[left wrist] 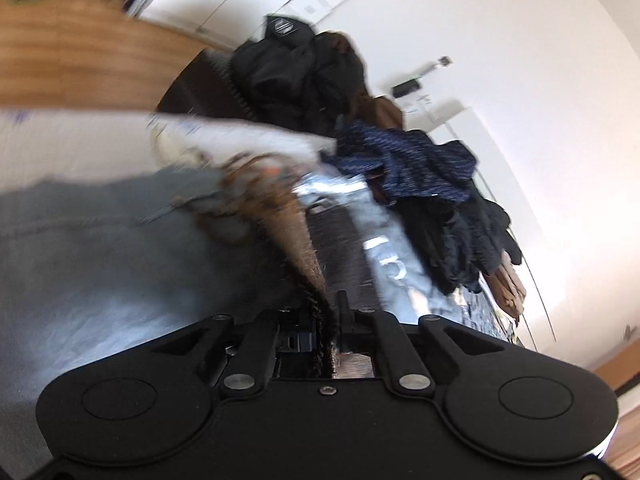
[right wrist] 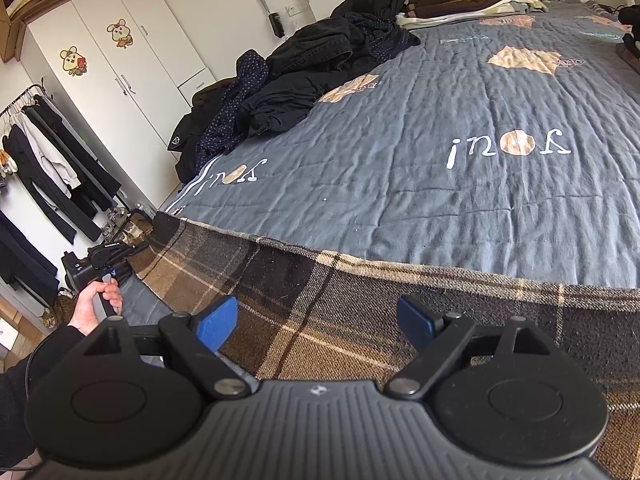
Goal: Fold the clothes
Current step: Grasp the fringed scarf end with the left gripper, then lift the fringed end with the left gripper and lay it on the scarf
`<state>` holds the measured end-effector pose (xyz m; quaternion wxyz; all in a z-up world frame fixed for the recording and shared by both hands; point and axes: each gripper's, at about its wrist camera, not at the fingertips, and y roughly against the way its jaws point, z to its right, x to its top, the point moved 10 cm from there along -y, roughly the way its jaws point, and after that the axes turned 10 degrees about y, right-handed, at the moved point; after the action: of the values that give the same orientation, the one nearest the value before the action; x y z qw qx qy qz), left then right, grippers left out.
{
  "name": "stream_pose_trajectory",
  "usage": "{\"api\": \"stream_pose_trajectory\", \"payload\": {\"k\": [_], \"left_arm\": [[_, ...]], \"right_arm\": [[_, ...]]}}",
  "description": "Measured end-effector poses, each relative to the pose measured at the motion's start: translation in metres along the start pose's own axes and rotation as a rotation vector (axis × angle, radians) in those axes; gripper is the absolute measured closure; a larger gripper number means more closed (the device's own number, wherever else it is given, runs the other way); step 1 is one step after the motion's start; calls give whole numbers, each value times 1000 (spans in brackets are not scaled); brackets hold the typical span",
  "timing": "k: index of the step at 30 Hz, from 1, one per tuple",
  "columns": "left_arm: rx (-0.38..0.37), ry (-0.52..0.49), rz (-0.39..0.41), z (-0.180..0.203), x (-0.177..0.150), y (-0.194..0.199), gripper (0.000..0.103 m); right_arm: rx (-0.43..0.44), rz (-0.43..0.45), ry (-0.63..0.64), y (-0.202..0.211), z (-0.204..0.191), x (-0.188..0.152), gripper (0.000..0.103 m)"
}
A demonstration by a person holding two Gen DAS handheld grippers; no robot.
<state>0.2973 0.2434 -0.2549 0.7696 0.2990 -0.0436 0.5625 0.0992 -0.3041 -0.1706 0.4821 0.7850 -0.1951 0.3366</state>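
Looking through the left wrist view first, I am seeing my left gripper (left wrist: pixel 334 312) with its jaws drawn tight together on a fold of the plaid garment (left wrist: pixel 308 248), whose brown weave is running straight out from between the fingers; the picture is smearing with blur, so the rest of the cloth is hard to read. Beyond it the grey quilt (left wrist: pixel 80 240) is spreading to the left, and a heap of dark clothes (left wrist: pixel 404 160) is sitting along the far side against the white wall. Moving to the right wrist view, I am holding my right gripper (right wrist: pixel 316 326) with its blue pads (right wrist: pixel 218 326) standing wide apart and nothing between them, hovering just above the plaid garment (right wrist: pixel 320 292), which is lying flat across the near edge of the bed. At the left a hand (right wrist: pixel 96 304) is gripping the handle of the left gripper (right wrist: pixel 134 252) at the garment's far corner. Farther up the grey quilt (right wrist: pixel 440 120) a pile of dark clothes (right wrist: pixel 304 76) is lying, and a stack of folded clothes (right wrist: pixel 468 0) is resting by the headboard
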Motion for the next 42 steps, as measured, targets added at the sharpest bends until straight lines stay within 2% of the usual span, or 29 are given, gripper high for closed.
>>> {"api": "stream_pose_trajectory", "payload": {"k": [5,9,14,20,24,27,30,32,33,34,35,36,37,39,42], "left_arm": [[-70,-87,-23,45,-12,13,97],[-151,-145,-77,84,-46,21,97],[-276,-214,-186,142,-123,31,97],[-384,-299,-378,191,-252,44,97],[-374,-425,-510,202,-341,41,97],[-322,-567,-612,198,-400,36,97],[-240,-747,-731,184,-442,37,95],[-211,-825,-784,172,-455,48,78],[-213,-849,-798,169,-459,56,61],[-236,-855,-797,169,-458,67,50],[-259,-861,-797,170,-457,78,48],[-278,-858,-791,171,-454,88,39],[-295,-846,-781,174,-446,95,35],[-318,-814,-757,178,-428,107,35],[-271,-740,-687,182,-388,103,34]], "right_arm": [[10,11,-26,3,5,-3,17],[17,30,-50,10,10,-5,17],[16,57,-85,23,22,-8,17],[5,102,-129,47,41,-11,17],[-10,125,-154,63,55,-14,16],[-20,138,-165,72,62,-17,17],[-22,148,-173,78,66,-18,16],[-20,153,-178,79,68,-20,16],[-18,155,-180,79,68,-20,16],[-16,157,-184,79,69,-20,16],[-14,159,-188,77,69,-20,16],[-11,159,-193,76,70,-21,16],[-9,158,-196,74,70,-21,16],[-5,156,-197,70,69,-21,16],[2,145,-177,62,61,-21,16]]}}
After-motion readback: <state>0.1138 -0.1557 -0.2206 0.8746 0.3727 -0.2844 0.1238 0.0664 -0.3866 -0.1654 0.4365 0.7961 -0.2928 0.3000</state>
